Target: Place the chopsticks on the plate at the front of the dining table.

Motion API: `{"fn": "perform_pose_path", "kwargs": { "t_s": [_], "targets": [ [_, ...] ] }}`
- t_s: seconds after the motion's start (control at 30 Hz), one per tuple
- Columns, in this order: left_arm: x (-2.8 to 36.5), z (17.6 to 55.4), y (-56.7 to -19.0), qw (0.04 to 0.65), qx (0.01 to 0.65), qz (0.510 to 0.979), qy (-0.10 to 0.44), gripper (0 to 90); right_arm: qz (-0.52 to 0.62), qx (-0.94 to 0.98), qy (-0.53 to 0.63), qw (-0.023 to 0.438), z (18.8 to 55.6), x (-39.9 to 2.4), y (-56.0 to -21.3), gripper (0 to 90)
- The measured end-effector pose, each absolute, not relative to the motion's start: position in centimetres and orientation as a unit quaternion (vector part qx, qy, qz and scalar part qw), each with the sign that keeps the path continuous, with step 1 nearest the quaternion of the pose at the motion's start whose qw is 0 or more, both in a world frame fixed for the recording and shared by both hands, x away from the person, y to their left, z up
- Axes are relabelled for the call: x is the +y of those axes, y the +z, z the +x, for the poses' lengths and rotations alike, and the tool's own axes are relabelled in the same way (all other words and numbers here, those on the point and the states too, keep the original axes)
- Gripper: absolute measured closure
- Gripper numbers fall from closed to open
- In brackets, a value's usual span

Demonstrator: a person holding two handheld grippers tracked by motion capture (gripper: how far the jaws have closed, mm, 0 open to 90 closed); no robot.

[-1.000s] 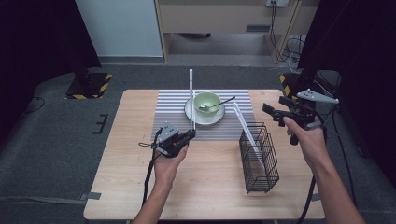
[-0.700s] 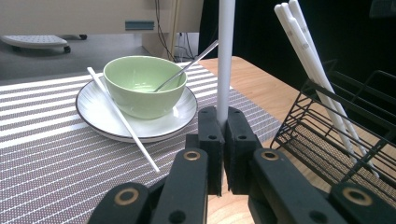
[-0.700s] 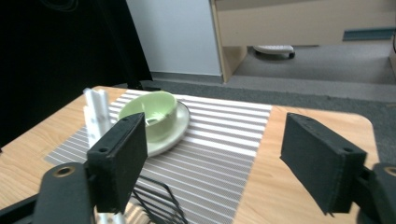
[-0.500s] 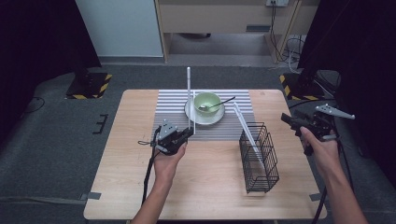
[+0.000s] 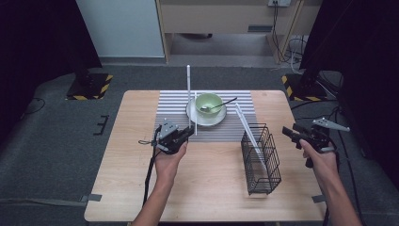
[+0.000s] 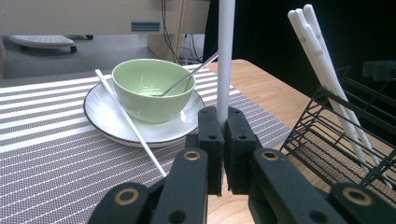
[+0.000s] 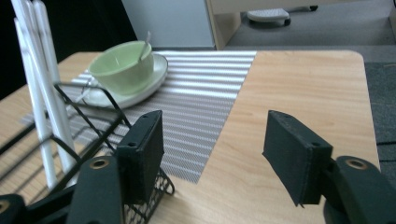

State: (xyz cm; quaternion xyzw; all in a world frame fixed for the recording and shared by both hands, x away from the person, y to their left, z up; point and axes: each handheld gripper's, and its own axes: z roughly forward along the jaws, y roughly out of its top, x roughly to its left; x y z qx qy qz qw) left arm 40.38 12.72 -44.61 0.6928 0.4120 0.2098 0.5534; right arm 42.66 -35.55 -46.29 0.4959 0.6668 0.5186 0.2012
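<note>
Left gripper (image 5: pixel 188 133): clenched on a white chopstick (image 5: pixel 188 89), which stands upright from the jaws at the near edge of the striped mat (image 5: pixel 174 101). In the left gripper view the stick (image 6: pixel 225 56) rises straight up between the two pads, gripped near its lower end.

Loose chopstick (image 5: pixel 195 113): lies on the mat with its far end resting on the white plate (image 5: pixel 194 115), just beside the green bowl (image 5: pixel 208 103). A spoon (image 5: pixel 220 105) leans in the bowl.

Wire basket (image 5: pixel 261 157): stands on the bare table (image 5: pixel 117 169), right of the mat, well apart from the left gripper. White chopsticks (image 5: pixel 249 136) already lean inside it, tilted toward the bowl.

Right gripper (image 5: pixel 292 133): released, nothing between the pads. Its jaws have just been closing, yet a wide gap remains in the right gripper view (image 7: pixel 212 154). It hangs at the table's right edge, near the basket.

Risk, pivot: the held chopstick is gripped low, so a quick swing toward the basket could rotate it in the pads.

Risk, collision: its long free end may strike the leaning chopsticks or the basket rim and tip the light basket.

Risk, plate: a low pass could catch the loose chopstick or the spoon handle.
</note>
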Motion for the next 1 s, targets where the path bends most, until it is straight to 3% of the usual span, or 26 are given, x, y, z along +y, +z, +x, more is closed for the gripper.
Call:
{"fn": "perform_pose_path", "kwargs": {
  "t_s": [0.23, 1.0],
  "targets": [
    [12.6, 40.7, -44.8, 0.55, 0.42, 0.69, 0.214, 86.4, 0.507, 0.67, 0.5, 0.21, 42.3, -35.6, -48.4, 41.9],
    [12.2, 41.5, -44.8, 0.538, 0.443, 0.679, 0.23, 86.4, 0.53, 0.677, 0.456, 0.228, 42.1, -34.8, -53.0, 32.0]
  ]
}}
